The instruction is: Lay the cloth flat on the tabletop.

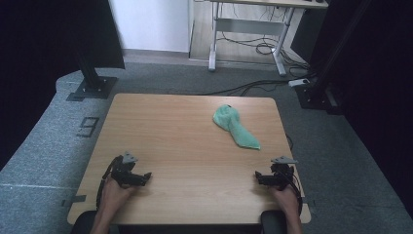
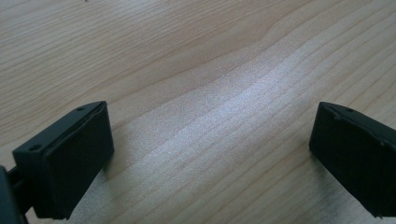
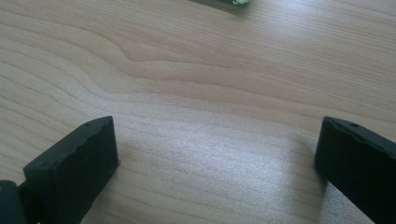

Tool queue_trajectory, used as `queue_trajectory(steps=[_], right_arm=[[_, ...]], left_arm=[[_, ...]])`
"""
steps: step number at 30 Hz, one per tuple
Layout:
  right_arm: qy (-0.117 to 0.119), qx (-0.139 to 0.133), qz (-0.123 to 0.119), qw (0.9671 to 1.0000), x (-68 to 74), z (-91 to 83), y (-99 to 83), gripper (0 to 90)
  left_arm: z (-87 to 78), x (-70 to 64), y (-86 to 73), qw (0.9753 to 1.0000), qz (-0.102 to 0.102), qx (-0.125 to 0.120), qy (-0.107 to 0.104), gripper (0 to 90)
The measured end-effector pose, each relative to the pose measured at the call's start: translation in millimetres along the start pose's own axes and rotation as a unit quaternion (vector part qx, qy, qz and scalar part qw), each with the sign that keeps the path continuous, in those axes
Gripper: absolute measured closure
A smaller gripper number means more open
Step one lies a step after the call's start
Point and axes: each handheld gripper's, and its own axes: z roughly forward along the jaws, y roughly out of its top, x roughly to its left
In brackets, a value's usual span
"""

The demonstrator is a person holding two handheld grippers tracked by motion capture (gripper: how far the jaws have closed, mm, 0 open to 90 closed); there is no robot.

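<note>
The green cloth lies crumpled on the wooden table; left gripper and right gripper rest well apart from it, jaws spread.

- Table, pale wood with rounded corners, grain running across it, sitting square in the middle of the high view.
- Grey carpet all around it, with a dark figure 9 marked just off the table's far-left corner.
- Black post on a flat base plate, standing on the carpet beyond that corner.
- Another dark stand off the far-right corner.
- Desk with white legs at the back of the room.
- Black cables snaking over the floor between the desk and the table.
- White wall at the back left.
</note>
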Motion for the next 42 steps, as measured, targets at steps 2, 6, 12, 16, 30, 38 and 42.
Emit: queue_trajectory(steps=[2, 6, 12, 16, 30, 38, 42], right_arm=[[0.0, 0.0, 0.0, 1.0, 0.2, -0.2, -0.2, 0.0], [0.001, 0.0, -0.001, 1.0, 0.4, -0.4, -0.4, 0.0], [0.002, 0.0, -0.002, 1.0, 0.2, -0.6, -0.6, 0.0], [0.002, 0.0, -0.002, 1.0, 0.2, -0.6, -0.5, 0.0], [0.031, 0.008, -0.005, 0.9995, 4.7, -3.4, 14.9, 2.6], [0.061, -0.009, -0.008, 0.9981, 6.8, -3.7, 35.1, 4.0], [0.062, -0.015, -0.013, 0.9979, 6.2, -1.1, 44.1, 10.1]], left_arm=[[0.0, 0.1, 0.0, 1.0, 0.0, 0.0, 0.0, 0.0], [0.2, 0.1, 0.2, 1.0, 0.0, 0.0, 0.0, 0.0], [0.3, 0.0, 0.2, 1.0, 0.0, -0.001, 0.0, 0.0], [0.3, 0.1, 0.3, 1.0, 0.0, -0.001, 0.0, 0.0], [0.5, 0.0, 0.5, 1.0, 0.0, -0.001, 0.0, 0.0], [0.5, 0.0, 0.4, 1.0, 0.0, 0.0, 0.0, 0.0], [0.5, 0.0, 0.4, 1.0, 0.0, 0.0, 0.0, 0.0]])
